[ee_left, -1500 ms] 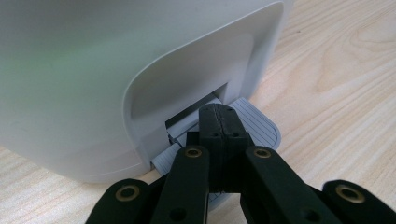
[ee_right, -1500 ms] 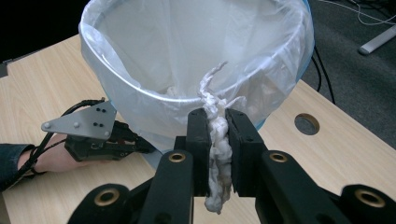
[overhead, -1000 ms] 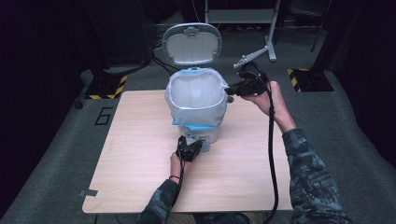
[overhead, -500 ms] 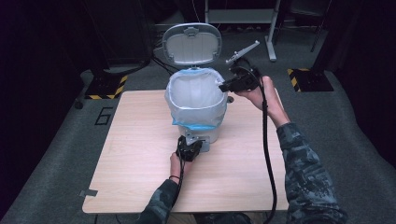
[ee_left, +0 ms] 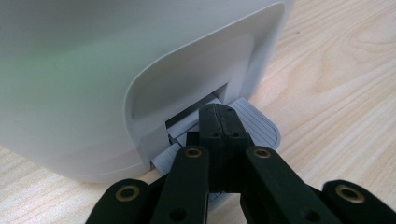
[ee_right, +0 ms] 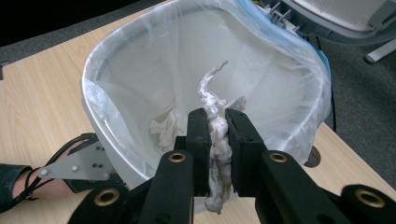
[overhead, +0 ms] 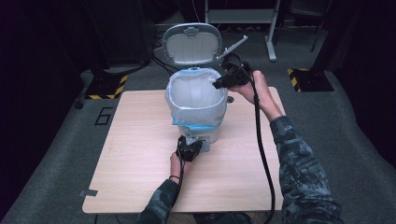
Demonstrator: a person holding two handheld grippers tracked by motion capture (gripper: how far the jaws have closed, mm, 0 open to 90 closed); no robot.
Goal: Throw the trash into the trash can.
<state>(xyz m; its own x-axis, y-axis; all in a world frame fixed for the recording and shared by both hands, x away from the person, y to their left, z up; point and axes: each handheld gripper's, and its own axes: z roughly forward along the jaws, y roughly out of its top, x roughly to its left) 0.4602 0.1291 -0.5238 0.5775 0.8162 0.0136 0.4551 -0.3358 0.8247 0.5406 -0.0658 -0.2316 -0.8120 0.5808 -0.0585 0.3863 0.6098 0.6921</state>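
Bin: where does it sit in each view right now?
High view: bin at centre of table, lid up.
Left gripper view: upper left, its white wall above the pedal.
Right gripper view: centre, beyond the jaws, open mouth facing the camera.
Shared landmark: the wooden table.

Overhead light brightens the worktop point(overhead: 140, 154) amid dark, murky surroundings, while both gripper views look soft, with blurred foreground fingers point(ee_right: 198, 135).
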